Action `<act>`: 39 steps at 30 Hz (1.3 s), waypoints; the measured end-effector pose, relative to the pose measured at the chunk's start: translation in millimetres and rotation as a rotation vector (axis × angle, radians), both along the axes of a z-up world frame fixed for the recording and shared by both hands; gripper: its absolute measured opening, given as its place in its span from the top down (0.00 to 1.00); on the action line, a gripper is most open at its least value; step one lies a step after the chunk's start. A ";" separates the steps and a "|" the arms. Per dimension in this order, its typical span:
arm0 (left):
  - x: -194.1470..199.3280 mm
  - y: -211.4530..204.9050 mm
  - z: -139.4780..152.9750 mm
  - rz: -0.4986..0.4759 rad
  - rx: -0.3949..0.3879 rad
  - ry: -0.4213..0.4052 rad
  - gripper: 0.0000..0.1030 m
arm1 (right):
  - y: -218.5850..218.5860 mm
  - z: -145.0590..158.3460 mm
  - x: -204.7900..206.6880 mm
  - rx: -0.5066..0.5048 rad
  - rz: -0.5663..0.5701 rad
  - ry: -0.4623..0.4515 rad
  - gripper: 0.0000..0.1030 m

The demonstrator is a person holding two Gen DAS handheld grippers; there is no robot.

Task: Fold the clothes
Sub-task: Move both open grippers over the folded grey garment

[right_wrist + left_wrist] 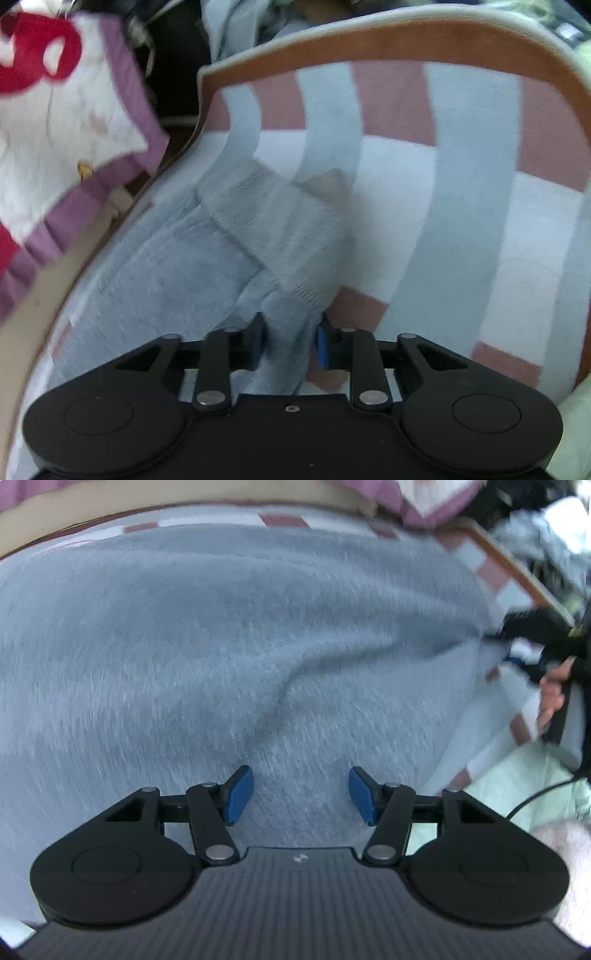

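A grey sweatshirt point(221, 646) lies spread over a checked bedcover point(461, 184). My left gripper point(301, 794) hovers over the middle of the sweatshirt, open, with its blue pads point(240, 795) wide apart and nothing between them. In the right wrist view the sweatshirt's ribbed cuffs and sleeves point(266, 229) lie bunched at the garment's edge. My right gripper point(290, 343) is open, and a fold of the grey cloth lies loosely between its blue pads point(322, 347). In the left wrist view the right gripper point(517, 627) is a black blur at the sweatshirt's right edge.
The bedcover has pink, white and pale-blue squares and a brown border point(406, 40). A purple-edged white cloth with red print point(74, 110) lies at the upper left. A person's hand point(554, 694) holds the right gripper. A pile of clothes point(554, 528) lies beyond the bed.
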State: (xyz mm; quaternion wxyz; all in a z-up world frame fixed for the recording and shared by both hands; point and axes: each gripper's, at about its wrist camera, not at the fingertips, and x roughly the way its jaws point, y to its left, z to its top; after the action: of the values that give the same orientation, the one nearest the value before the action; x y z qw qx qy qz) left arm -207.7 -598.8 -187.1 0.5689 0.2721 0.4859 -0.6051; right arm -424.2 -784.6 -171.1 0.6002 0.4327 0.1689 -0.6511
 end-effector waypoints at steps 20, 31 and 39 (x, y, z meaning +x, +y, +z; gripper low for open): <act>326.4 233.7 85.4 0.606 0.105 -0.322 0.45 | 152.1 51.1 189.2 -0.334 0.961 -0.097 0.50; 376.3 385.1 16.0 1.037 -0.172 -0.180 0.47 | 290.0 42.3 295.2 -0.207 1.505 -0.177 0.79; 359.3 371.1 11.4 0.878 -0.232 -0.186 0.45 | 361.4 21.1 345.2 -0.221 1.713 -0.033 0.74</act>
State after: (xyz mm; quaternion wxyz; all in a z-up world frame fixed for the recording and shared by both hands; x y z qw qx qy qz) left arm 151.6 -227.6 -175.6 0.8392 0.0282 0.4309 -0.3305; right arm -79.0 -423.2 -150.0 0.9253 0.1047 0.3641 0.0196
